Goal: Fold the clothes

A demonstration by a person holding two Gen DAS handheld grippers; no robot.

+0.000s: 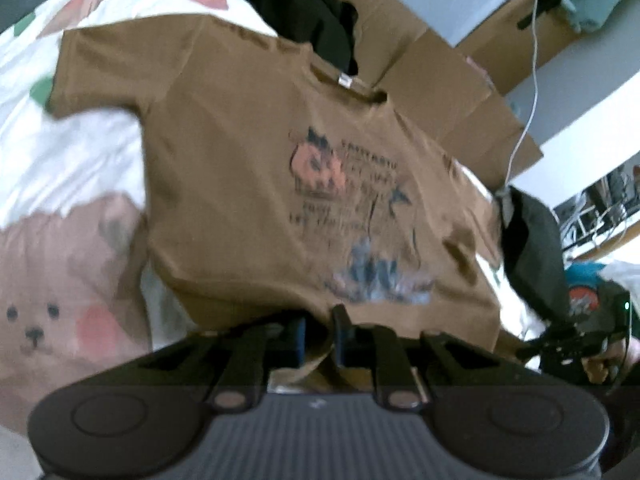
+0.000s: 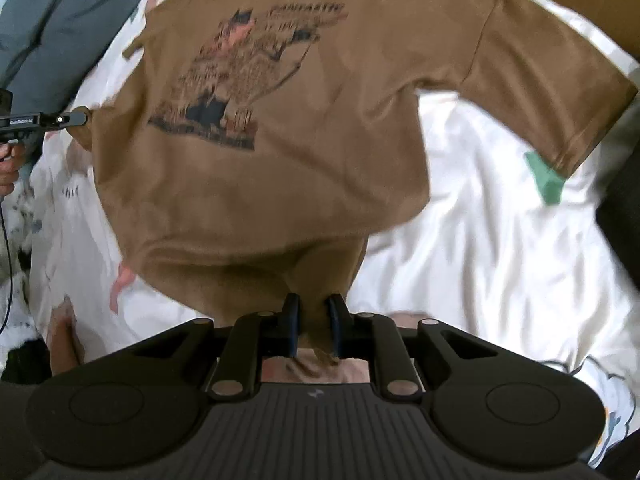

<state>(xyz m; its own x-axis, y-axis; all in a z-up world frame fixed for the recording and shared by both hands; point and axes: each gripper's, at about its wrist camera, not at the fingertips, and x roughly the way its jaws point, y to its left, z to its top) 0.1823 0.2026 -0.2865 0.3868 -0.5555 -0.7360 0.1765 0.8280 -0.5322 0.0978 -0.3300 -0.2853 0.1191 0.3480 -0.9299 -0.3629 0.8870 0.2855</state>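
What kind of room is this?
Probably a bedroom: the brown T-shirt lies on a white bedsheet printed with a cartoon bear, with a cardboard box behind.

Print lettering on brown T-shirt blurred, unreadable; hem corner hidden between jaws.

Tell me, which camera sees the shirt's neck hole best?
The left wrist view: the collar on the brown shirt is in plain sight there, with its white label. In the right wrist view the shirt runs off the top edge, so the collar is cut away.
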